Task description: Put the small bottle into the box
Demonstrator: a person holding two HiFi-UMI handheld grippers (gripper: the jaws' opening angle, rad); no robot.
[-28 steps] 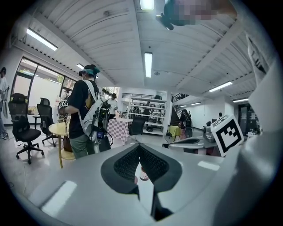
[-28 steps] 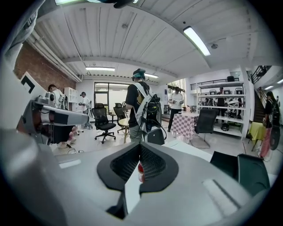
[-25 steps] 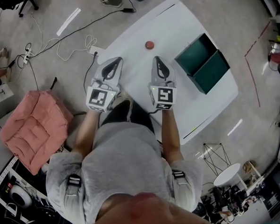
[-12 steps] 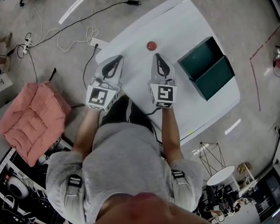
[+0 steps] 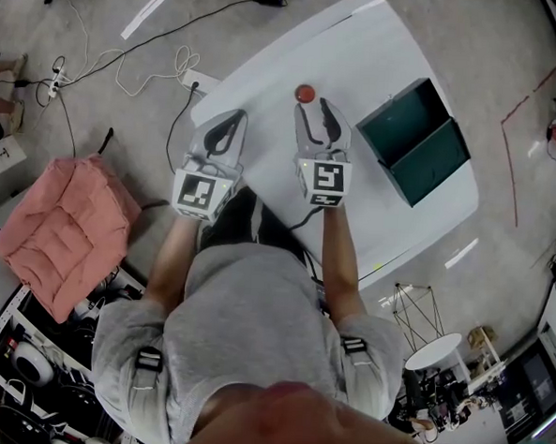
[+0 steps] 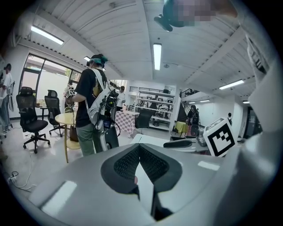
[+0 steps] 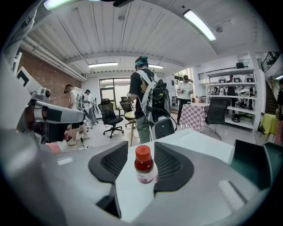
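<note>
A small bottle (image 5: 306, 93) (image 7: 144, 165) of dark red liquid with a red cap stands upright on the white table (image 5: 363, 53). My right gripper (image 5: 315, 111) (image 7: 141, 149) is just short of it. Its jaws have just been opening and stand apart, with the bottle framed in the gap just ahead of the tips and no pad touching it. The dark green box (image 5: 414, 140) (image 7: 250, 163) lies open to the right of the bottle. My left gripper (image 5: 231, 122) (image 6: 139, 148) hovers over the table's left edge, shut on nothing.
Cables (image 5: 127, 71) trail over the floor left of the table and a pink cushion (image 5: 57, 222) lies further left. A person with a backpack (image 7: 148, 103) stands beyond the table near office chairs (image 7: 108, 117). Shelving (image 7: 241, 95) lines the far wall.
My right gripper's jaws went from shut to apart, and the gripper has crept forward toward the bottle. The left gripper has stayed shut and barely moved.
</note>
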